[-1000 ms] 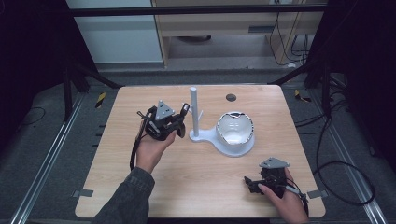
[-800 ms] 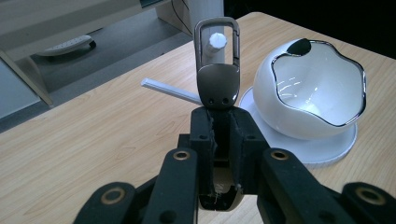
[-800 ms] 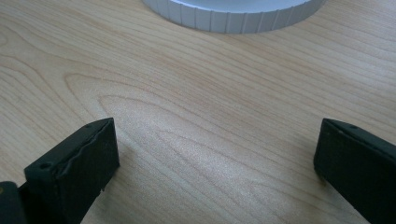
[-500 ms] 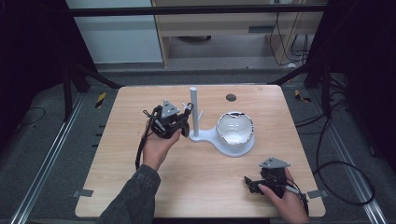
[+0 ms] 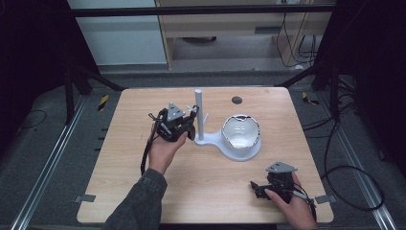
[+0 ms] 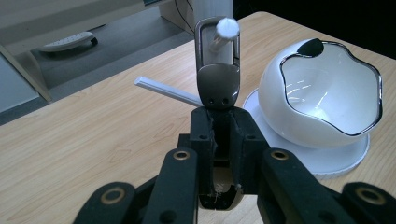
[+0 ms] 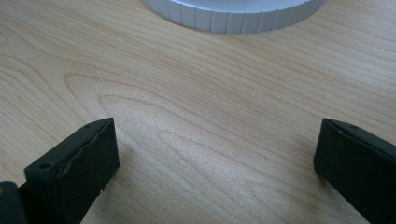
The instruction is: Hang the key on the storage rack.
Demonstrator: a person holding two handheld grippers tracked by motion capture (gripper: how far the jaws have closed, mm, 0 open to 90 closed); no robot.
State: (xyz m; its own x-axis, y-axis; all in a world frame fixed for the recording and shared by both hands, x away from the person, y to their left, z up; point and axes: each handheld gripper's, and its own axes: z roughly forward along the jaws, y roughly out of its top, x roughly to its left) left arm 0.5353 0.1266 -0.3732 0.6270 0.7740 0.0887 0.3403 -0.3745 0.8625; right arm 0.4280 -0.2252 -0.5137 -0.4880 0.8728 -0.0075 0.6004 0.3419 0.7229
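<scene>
Jaws of left gripper (image 6: 219, 135) pinch a metal loop (image 6: 217, 70) over a peg (image 6: 224, 31).

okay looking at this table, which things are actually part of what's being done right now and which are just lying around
Part of the job:
- left tool, shut on the metal loop
- white stand, whose peg shows through the loop

Lying about:
- white bowl on the stand's base
- right tool, open, resting on the table
- dark disc
</scene>
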